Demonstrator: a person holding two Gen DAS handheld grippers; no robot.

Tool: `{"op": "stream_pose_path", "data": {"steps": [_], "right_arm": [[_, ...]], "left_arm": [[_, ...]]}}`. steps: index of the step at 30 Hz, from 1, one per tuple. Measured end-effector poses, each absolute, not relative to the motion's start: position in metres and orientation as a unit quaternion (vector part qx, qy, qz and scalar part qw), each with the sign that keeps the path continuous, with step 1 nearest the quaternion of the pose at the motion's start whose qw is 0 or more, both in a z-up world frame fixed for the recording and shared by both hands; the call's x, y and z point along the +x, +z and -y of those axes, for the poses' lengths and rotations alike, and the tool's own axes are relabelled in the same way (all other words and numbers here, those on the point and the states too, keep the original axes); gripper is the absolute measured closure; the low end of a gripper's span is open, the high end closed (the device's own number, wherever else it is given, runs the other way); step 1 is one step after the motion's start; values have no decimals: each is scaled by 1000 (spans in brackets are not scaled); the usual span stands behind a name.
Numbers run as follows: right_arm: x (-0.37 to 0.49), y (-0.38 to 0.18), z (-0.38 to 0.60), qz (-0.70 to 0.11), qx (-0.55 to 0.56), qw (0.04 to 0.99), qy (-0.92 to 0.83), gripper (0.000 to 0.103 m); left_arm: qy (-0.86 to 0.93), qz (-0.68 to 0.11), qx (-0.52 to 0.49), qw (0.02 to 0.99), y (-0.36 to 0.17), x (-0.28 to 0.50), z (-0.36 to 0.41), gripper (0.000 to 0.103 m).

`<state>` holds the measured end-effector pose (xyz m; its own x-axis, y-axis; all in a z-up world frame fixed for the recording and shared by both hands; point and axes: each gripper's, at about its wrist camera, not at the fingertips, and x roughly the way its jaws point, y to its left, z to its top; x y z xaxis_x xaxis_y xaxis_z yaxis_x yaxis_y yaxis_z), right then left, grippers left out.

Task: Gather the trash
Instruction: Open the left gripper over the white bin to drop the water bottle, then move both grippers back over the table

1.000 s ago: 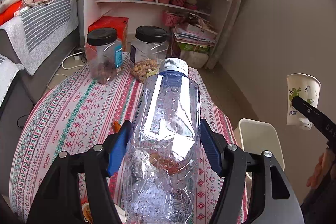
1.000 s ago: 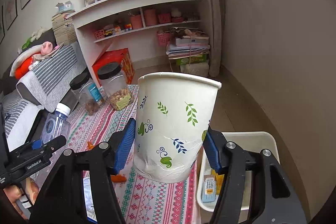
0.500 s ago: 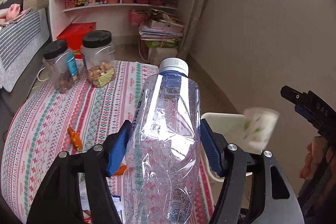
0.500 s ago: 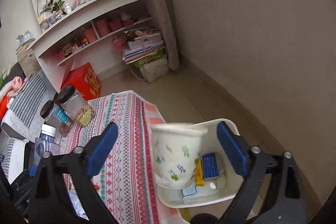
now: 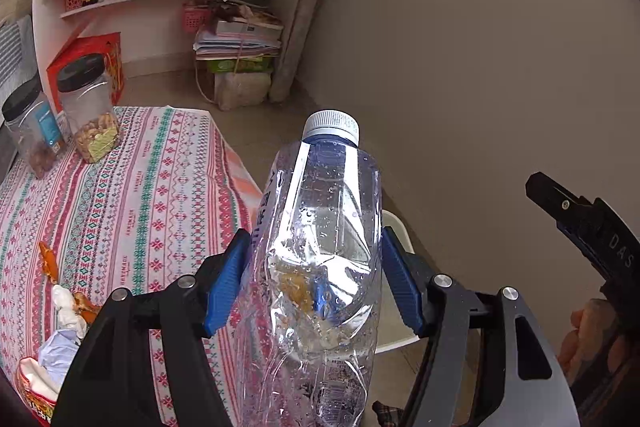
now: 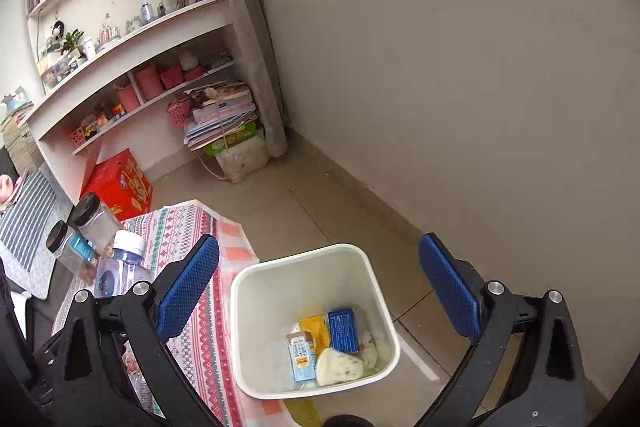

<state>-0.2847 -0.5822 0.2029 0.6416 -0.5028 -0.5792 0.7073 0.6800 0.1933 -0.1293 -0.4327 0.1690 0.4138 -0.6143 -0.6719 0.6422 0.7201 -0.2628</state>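
Note:
My left gripper (image 5: 316, 279) is shut on a clear plastic bottle (image 5: 320, 251) with a white cap, held upright past the table's right edge. The bottle also shows in the right wrist view (image 6: 120, 267). My right gripper (image 6: 320, 287) is open and empty above the white trash bin (image 6: 376, 291). The paper cup (image 6: 340, 367) lies on its side in the bin among small cartons. In the left wrist view the bin's rim (image 5: 396, 227) shows behind the bottle, and part of the right gripper (image 5: 580, 223) is at the right.
The table with a patterned cloth (image 5: 120, 203) holds two black-lidded jars (image 5: 88, 111), orange wrappers (image 5: 48, 259) and crumpled paper (image 5: 60, 347). A shelf unit (image 6: 132, 75), a red box (image 6: 120, 183) and a paper stack (image 6: 224, 115) stand beyond. The wall is close at right.
My right gripper opened and the paper cup dropped into the bin. Both grippers moved right, from over the table towards the bin. The left gripper kept the bottle.

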Motion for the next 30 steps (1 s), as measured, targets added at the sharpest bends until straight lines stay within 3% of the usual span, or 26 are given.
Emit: {"op": "stream_pose_path", "data": {"steps": [5, 8, 20, 30], "right_arm": [[-300, 204, 586, -233, 194, 879, -368, 7], [-302, 204, 584, -236, 183, 877, -377, 7], [-265, 196, 542, -288, 148, 895, -307, 7], [-217, 174, 458, -354, 61, 908, -215, 7]], "left_arm": [[-379, -403, -8, 833, 177, -121, 457, 38], [-380, -417, -11, 825, 180, -113, 468, 19], [-298, -377, 37, 876, 177, -123, 387, 17], [-217, -418, 56, 880, 151, -109, 295, 13]]}}
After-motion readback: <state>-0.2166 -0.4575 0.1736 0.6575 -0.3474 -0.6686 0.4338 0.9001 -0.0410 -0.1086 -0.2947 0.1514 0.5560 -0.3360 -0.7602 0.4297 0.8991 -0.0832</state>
